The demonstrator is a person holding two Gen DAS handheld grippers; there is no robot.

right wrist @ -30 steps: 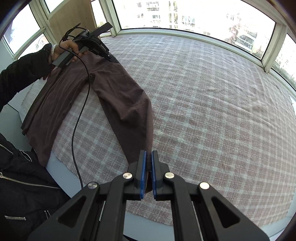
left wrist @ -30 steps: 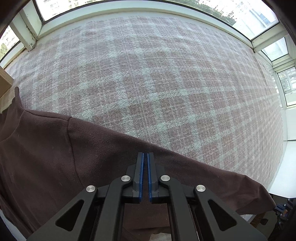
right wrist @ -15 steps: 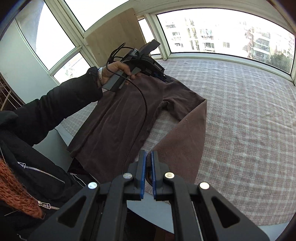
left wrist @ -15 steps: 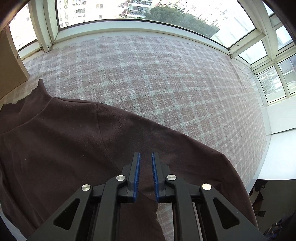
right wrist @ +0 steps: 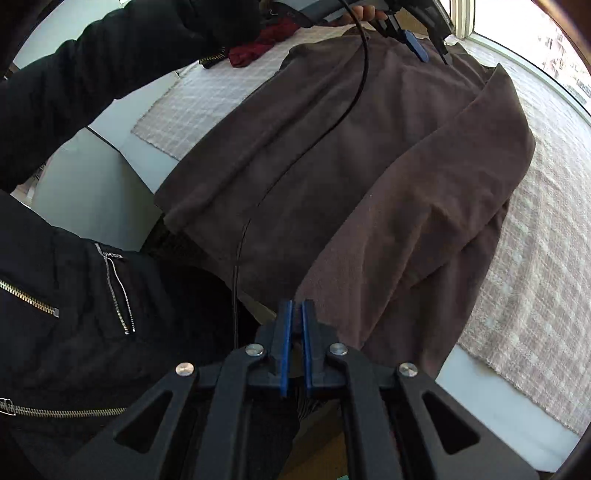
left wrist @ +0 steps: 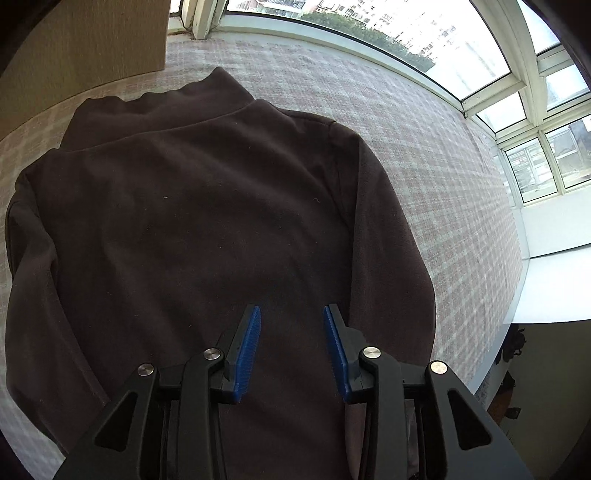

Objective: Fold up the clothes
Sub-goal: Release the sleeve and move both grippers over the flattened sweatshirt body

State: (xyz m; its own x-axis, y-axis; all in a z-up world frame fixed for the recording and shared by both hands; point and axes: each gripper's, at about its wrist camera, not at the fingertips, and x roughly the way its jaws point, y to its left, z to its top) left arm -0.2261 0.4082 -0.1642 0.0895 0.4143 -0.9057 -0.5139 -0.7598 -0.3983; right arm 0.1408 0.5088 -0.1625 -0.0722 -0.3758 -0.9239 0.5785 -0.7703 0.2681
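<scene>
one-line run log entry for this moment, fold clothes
stage: sleeve fold | left claw: open, just opening, over brown top, nothing gripped | right claw: shut on sleeve cuff

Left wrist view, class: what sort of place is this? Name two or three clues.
Probably a glazed balcony or sunroom in a flat: a curved run of windows looks onto apartment blocks, and a brown top lies on a checked cloth.
</scene>
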